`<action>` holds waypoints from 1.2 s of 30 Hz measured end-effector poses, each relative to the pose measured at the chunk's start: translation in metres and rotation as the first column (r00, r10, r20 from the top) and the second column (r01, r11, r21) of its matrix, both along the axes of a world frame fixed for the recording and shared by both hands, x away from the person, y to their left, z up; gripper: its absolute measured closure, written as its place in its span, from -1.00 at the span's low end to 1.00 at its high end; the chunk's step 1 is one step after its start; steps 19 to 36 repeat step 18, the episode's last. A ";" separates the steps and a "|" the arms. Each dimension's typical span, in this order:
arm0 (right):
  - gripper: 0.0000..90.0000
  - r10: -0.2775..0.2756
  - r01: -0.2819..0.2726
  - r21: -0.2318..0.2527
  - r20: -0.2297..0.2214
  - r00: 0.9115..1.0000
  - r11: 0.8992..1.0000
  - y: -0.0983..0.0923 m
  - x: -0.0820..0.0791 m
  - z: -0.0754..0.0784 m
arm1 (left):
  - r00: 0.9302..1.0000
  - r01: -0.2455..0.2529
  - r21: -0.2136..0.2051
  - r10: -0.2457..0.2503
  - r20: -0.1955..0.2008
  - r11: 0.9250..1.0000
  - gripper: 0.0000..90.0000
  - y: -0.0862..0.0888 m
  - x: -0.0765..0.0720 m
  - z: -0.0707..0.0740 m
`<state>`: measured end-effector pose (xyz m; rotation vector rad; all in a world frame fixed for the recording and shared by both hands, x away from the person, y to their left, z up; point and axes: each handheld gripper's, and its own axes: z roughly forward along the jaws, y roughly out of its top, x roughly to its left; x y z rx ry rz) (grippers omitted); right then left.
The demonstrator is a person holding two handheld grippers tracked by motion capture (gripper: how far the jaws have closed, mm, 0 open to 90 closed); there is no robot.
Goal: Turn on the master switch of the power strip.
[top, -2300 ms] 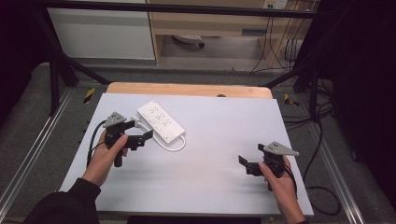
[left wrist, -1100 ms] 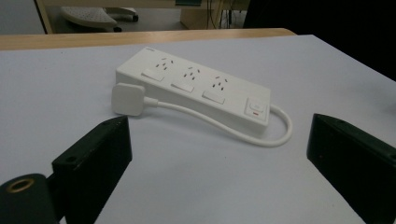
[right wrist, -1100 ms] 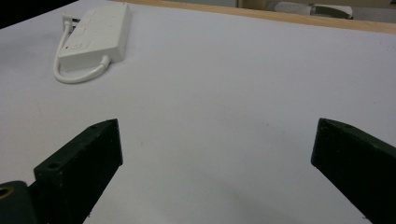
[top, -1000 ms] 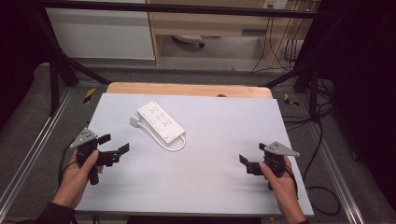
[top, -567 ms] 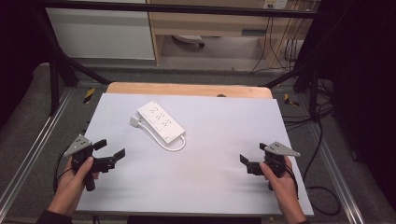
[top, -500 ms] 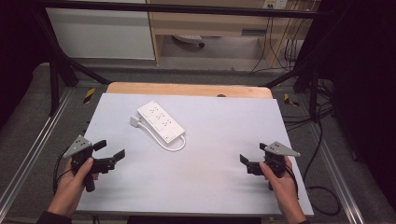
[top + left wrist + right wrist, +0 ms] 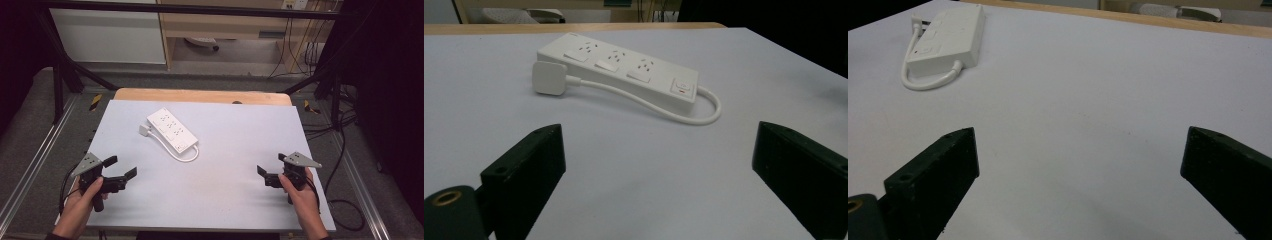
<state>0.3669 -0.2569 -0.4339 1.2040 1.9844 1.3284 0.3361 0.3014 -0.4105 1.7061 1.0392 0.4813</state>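
A white power strip lies on the grey mat, left of centre toward the back, its short cord looping round to a flat white plug beside it. The strip and plug lie ahead of my left gripper, which is open and holds nothing. That left gripper sits at the mat's front left corner. At the front right, my right gripper is open too, with the strip far off at its upper left.
The grey mat covers a wooden table whose far edge shows. Metal frame rails run along both sides. Cables trail on the floor at the right.
My left gripper has drawn back from beside the power strip to the mat's front left corner. The right gripper has stayed in place.
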 end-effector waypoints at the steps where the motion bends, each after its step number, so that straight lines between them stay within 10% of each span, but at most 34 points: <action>1: -0.94 0.000 0.000 -0.001 -0.001 1.000 1.000 0.000 0.000 0.000 | 1.000 0.003 0.000 -0.003 0.000 1.000 -0.85 -0.002 -0.001 -0.001; 18: -0.92 -0.085 0.074 -0.099 -0.116 0.990 0.992 0.002 0.011 -0.020 | 1.000 0.002 0.051 -0.002 -0.012 0.999 -0.84 -0.013 -0.003 -0.020; 36: -0.92 -0.085 0.074 -0.099 -0.116 0.990 0.992 0.002 0.011 -0.020 | 1.000 0.002 0.051 -0.002 -0.012 0.999 -0.84 -0.013 -0.003 -0.020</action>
